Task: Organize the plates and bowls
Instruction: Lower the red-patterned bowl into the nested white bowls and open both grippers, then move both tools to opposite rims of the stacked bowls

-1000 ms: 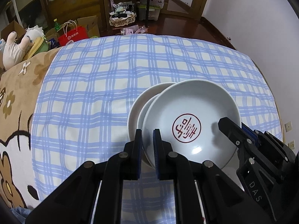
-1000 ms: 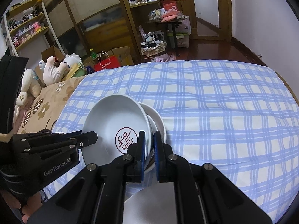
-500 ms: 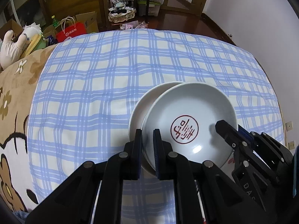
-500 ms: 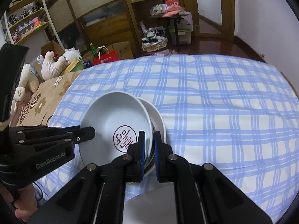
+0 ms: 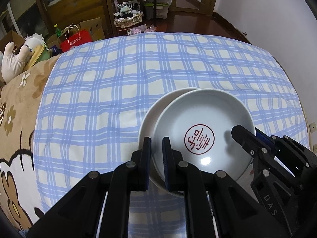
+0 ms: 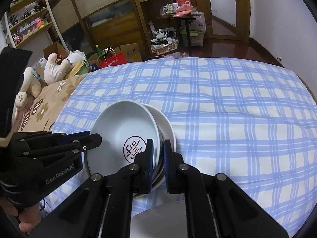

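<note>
A white plate with a red seal mark (image 5: 200,119) (image 6: 122,127) is tilted over a second white dish (image 5: 152,111) (image 6: 167,125) that lies on the blue plaid cloth (image 5: 118,91) (image 6: 227,109). My left gripper (image 5: 156,150) is shut on the marked plate's left rim. My right gripper (image 6: 158,152) is shut on the same plate's opposite rim. Each gripper also shows in the other's view: the right gripper (image 5: 245,136) at the plate's right edge, the left gripper (image 6: 93,138) at its left edge. How the two dishes touch underneath is hidden.
A brown floral blanket (image 5: 17,107) adjoins the cloth on the left, with plush toys (image 6: 59,67) beyond it. A red paper bag (image 5: 76,39), cardboard boxes, shelves and a small cluttered table stand on the floor behind. A white wall (image 5: 277,19) runs along the right. A person's hand (image 6: 25,224) holds the left gripper.
</note>
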Available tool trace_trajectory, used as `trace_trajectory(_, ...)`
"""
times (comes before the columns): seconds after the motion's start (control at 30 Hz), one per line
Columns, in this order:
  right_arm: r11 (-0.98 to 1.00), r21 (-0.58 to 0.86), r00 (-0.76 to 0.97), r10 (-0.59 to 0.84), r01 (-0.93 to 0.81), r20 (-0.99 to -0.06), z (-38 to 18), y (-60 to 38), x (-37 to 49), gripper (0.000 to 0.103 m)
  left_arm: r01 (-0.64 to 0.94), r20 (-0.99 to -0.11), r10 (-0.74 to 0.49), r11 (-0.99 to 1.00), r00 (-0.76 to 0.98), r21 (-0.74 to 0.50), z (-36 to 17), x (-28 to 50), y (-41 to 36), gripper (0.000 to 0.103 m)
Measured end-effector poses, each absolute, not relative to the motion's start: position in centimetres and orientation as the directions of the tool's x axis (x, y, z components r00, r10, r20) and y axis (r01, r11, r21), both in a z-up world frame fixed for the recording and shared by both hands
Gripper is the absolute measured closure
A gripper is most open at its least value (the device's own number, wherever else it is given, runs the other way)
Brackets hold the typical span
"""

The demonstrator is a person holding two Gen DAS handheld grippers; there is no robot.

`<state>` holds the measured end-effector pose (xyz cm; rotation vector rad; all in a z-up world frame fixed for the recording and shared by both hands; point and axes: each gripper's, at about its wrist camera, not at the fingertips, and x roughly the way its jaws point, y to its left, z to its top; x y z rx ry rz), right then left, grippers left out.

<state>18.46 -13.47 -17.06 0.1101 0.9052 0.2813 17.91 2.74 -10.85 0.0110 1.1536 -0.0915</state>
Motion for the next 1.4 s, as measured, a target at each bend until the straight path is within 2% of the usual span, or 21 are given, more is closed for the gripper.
trace_trajectory(0.6,0.957,0.208,0.602,0.29,-0.203,-0.744,-16.4,-13.3,18.3,0.092,0.071,-0.915,-0.075,0.996,0.396,-0.05,-10.8,18.0,2.9,0.09)
trace_trajectory(0.83,0.952,0.223,0.591,0.305,-0.209,-0.747,-16.0,-13.4,18.5,0.092,0.072,-0.904,-0.083,0.996,0.419,-0.058,-9.9,17.9,3.8,0.082)
trace_trajectory(0.97,0.952,0.22,0.591,0.306,-0.214,-0.747,-15.5,-13.6,18.4,0.092,0.057,-0.903,-0.09,0.996,0.421,-0.073,-10.0,18.2,4.5,0.082)
trace_trajectory(1.03,0.953,0.213,0.591,0.302,-0.216,-0.748,-15.2,-13.6,18.4,0.09,0.056,-0.902,-0.092,0.996,0.422,-0.076,-9.9,18.4,4.9,0.075)
trace_trajectory(1.07,0.954,0.208,0.592,0.298,-0.217,-0.749,-15.0,-13.5,18.3,0.084,0.054,-0.901,-0.089,0.996,0.424,-0.073,-9.8,18.6,5.1,0.071)
trace_trajectory(1.13,0.956,0.2,0.599,0.292,-0.216,-0.746,-14.8,-13.7,18.3,0.073,0.037,-0.898,-0.071,0.997,0.435,-0.061,-9.5,18.7,5.7,0.051)
trace_trajectory(1.2,0.958,0.193,0.606,0.284,-0.213,-0.743,-14.5,-14.2,18.3,0.056,0.013,-0.894,-0.056,0.998,0.445,-0.056,-9.3,18.9,6.5,0.045)
trace_trajectory(1.23,0.96,0.188,0.608,0.278,-0.208,-0.744,-14.4,-14.4,18.4,0.051,0.005,-0.896,-0.055,0.998,0.441,-0.059,-9.3,19.0,6.8,0.039)
trace_trajectory(1.3,0.965,0.178,0.614,0.261,-0.194,-0.745,-14.3,-14.9,18.5,0.033,-0.007,-0.9,-0.059,0.998,0.432,-0.069,-9.3,19.2,7.4,0.029)
trace_trajectory(1.33,0.967,0.174,0.619,0.251,-0.184,-0.744,-14.3,-15.2,18.6,0.029,-0.013,-0.9,-0.055,0.998,0.432,-0.067,-9.3,19.2,7.5,0.024)
trace_trajectory(1.4,0.972,0.166,0.622,0.235,-0.167,-0.747,-14.3,-15.7,18.8,0.008,-0.02,-0.903,-0.043,0.998,0.428,-0.057,-9.3,19.4,7.9,0.018)
